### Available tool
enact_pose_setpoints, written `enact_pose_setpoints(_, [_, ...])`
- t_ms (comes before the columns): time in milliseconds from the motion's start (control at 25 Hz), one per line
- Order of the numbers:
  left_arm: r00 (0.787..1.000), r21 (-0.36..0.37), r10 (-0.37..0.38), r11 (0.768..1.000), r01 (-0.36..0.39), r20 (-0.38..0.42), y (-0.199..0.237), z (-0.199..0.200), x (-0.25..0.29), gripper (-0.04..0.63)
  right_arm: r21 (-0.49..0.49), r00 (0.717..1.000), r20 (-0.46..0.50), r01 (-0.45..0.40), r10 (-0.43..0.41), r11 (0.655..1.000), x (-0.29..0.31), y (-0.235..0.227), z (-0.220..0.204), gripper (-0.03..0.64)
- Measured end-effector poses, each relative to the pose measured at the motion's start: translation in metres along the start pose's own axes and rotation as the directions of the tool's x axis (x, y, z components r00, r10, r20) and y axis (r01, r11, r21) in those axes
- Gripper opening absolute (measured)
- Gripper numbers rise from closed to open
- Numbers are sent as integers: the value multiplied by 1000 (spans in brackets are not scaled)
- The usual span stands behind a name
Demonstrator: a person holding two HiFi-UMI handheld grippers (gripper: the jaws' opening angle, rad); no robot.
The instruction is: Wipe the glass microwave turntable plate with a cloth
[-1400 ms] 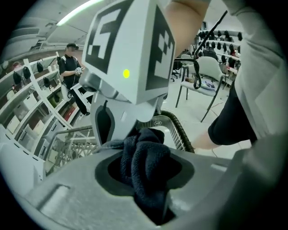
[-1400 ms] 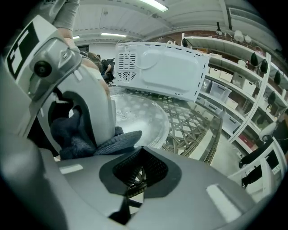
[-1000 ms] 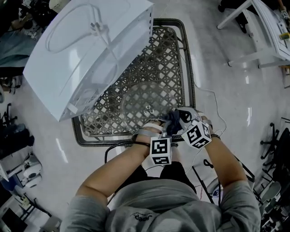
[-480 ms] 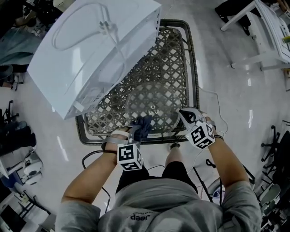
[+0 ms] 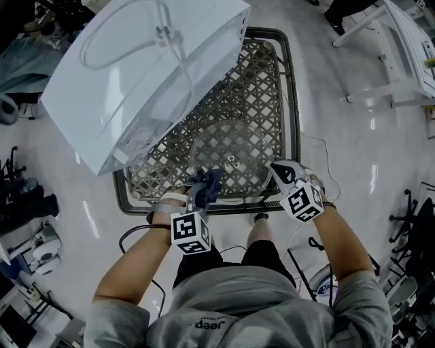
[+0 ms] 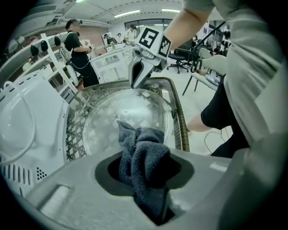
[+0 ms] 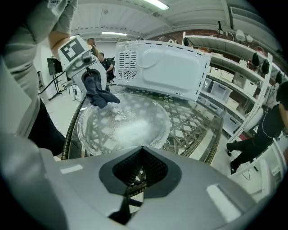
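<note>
A tilted white microwave [image 5: 143,75] is crowding the woven table [image 5: 275,81] at left. The left gripper [image 5: 197,195] is clamping a dark cloth [image 5: 209,183] at the near rim of the glass plate [image 5: 231,156], which is lying on the table. The right gripper [image 5: 282,171] is hovering beside that rim, jaws together, empty. The person's shirt [image 5: 231,306] is showing "Jeep".

Even light from ceiling strips [image 7: 155,4] glares off the glossy floor [image 5: 353,163] and lays a white sheen on the plate [image 7: 130,128]. Both gripper views bulge fisheye, with black corners and blurred foregrounds.
</note>
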State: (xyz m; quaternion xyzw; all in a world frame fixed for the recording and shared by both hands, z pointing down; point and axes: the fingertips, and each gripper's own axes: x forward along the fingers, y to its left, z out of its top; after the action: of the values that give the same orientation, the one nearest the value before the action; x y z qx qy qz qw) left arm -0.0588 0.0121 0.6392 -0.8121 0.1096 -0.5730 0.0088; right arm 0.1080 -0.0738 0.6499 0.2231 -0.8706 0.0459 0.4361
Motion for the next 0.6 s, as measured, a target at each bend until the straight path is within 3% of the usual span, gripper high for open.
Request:
enact_pose_setpoints(120, [997,22,-12,1000,11,74,-3,39,0,129,-2,1000,-1,1,-1,1000,0,-1,1,6])
enact_pose_setpoints(320, [982,138,-69,989,45,173,-32,110,12,129,-2,1000,1,3,-3,1000,-1,0,1,6])
enact_pose_setpoints(440, [976,197,-102,978,64,191,-51,136,23,129,-2,1000,3,3,-3,1000,-1,0,1,6])
enact_pose_setpoints(600, [981,244,-89,969,45,172,-62,150,43,130,5,1000,5,4,-4,1000,-1,-1,0,6])
